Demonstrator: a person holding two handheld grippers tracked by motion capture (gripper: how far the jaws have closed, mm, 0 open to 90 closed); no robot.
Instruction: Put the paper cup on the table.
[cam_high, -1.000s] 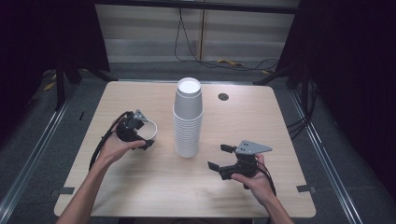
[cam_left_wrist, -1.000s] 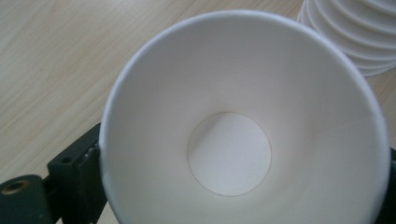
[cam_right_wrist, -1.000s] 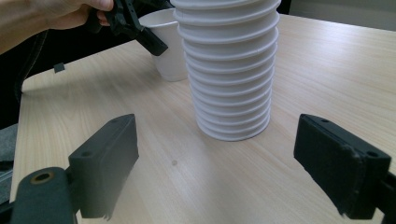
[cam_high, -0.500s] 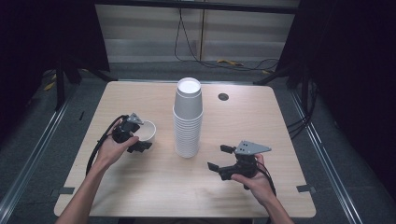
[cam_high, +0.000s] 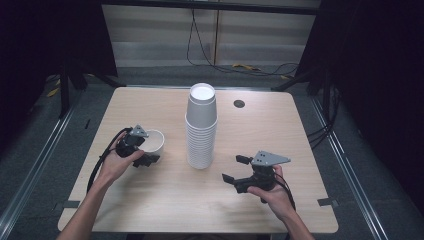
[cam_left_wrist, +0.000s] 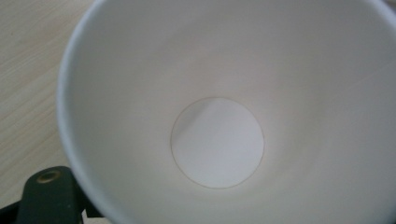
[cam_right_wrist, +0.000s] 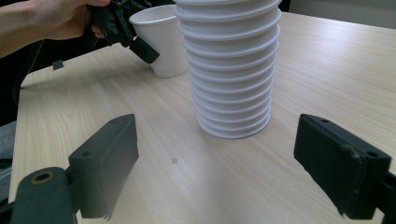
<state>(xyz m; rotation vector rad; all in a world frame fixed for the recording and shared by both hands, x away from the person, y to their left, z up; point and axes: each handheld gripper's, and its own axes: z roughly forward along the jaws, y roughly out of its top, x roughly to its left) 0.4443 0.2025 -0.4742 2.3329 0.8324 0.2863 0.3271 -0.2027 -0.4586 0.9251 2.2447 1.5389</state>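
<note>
Your left gripper (cam_high: 142, 152) pinches the rim of the single cup (cam_high: 152, 141) standing at left centre of the table (cam_high: 165, 205), while your right gripper (cam_high: 235, 172) waits, fingers spread wide, facing the stack (cam_high: 201, 127) for steadying.
</note>
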